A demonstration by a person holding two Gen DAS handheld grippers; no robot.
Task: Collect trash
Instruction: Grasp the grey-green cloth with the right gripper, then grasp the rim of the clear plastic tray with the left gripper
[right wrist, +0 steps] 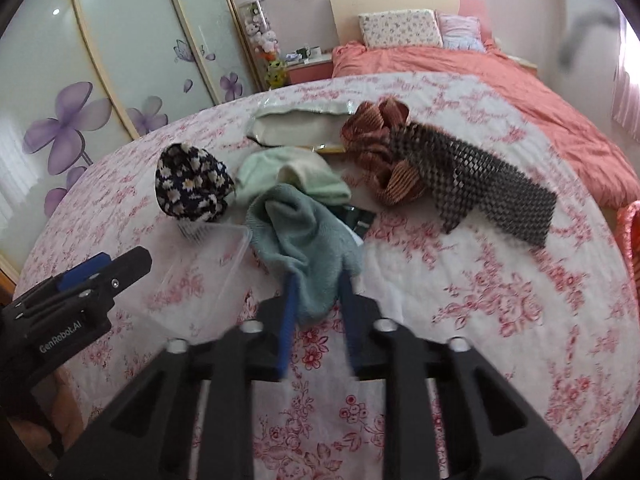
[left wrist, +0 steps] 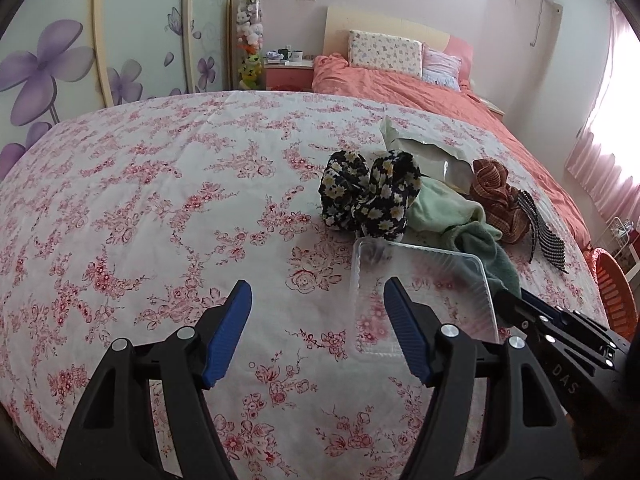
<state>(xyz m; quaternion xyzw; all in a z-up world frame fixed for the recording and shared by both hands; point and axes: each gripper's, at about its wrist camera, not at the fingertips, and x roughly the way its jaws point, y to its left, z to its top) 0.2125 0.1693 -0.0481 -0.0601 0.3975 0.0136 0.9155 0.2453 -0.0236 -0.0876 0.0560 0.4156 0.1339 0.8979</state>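
Nearest in the right wrist view, the right gripper (right wrist: 316, 292) has its blue pads pressed onto the near edge of the teal cloth (right wrist: 304, 236), pinching a fold of it; the fabric bunches between the fingers and hangs over their tips. The picture is smeared there, so how deep the bite goes is hard to say, but the cloth looks caught rather than merely touched.

The left gripper (left wrist: 318, 312) stands spread, holding nothing, low over the floral bedspread (left wrist: 160, 200). Its right finger overlaps the near left part of the clear plastic tray (left wrist: 424, 292), which lies flat on the bed just beside the teal cloth.

Behind these sits the rest of the heap: a dark daisy-print fabric bundle (left wrist: 368, 196), a pale green cloth (left wrist: 444, 208) tucked under the teal one, a rust-striped scrunched fabric (left wrist: 496, 196) with a black mesh strip (left wrist: 544, 232) draped beside it, and farthest a crumpled pale pouch (left wrist: 424, 148). An orange basket (left wrist: 616, 292) shows at the bed's right edge, well apart from the heap.

The step in hand seems to be sorting the pile. The tray and the pouch read as the trash; the cloths likely do not, so the right gripper is probably clearing the teal cloth off the tray's far corner. Next, that cloth needs lifting clear without dragging the pale green one, and the left gripper must turn to close across the tray's thin rim, which may flex or slip.
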